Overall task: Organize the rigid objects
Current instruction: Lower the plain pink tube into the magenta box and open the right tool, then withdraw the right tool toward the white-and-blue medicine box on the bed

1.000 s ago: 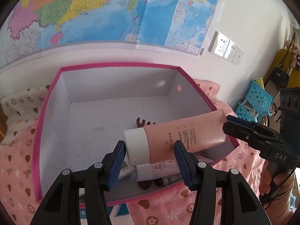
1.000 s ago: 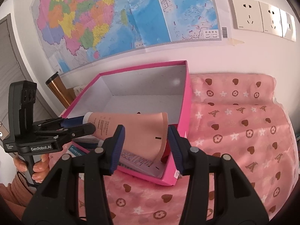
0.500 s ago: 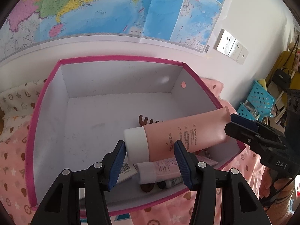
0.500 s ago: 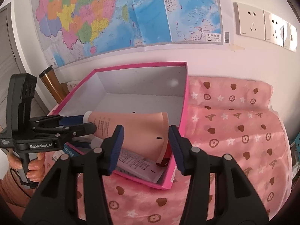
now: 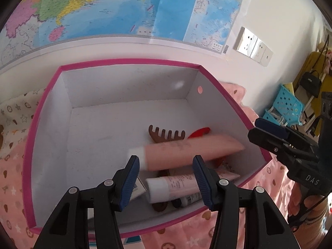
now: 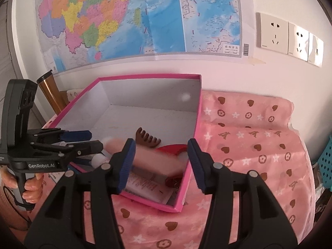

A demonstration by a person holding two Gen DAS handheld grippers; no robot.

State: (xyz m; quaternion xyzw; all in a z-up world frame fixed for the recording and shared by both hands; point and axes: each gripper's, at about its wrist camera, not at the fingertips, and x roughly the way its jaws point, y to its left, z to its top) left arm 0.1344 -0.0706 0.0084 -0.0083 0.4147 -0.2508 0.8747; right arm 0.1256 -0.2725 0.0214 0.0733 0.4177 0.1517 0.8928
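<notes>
A pink tube with a white cap [image 5: 186, 153] is blurred low inside the pink-rimmed white box [image 5: 128, 61], lying over a smaller white-capped tube [image 5: 176, 183], close to a brown comb [image 5: 166, 134] and a red thing [image 5: 199, 131]. My left gripper [image 5: 166, 166] hovers over the box's near side, open, its pads off the tube. At the box's right edge my right gripper [image 5: 254, 128] has let the tube go. In the right wrist view its jaws [image 6: 160, 155] are opening, and the blurred tube [image 6: 157, 161] lies beyond them. The left gripper [image 6: 94, 140] shows at the left.
The box [image 6: 149, 75] stands on a pink cloth with hearts and stars [image 6: 249, 145] against a wall with a map [image 6: 145, 16] and sockets [image 6: 271, 33]. A gold flask [image 6: 49, 91] stands left of it. Blue baskets [image 5: 288, 103] are at the far right. A hand [image 6: 31, 186] holds the left gripper.
The pink tube, earlier held up over the box between the two grippers, has dropped into the box. The right jaws have widened off its flat end. Both views now look deeper into the box.
</notes>
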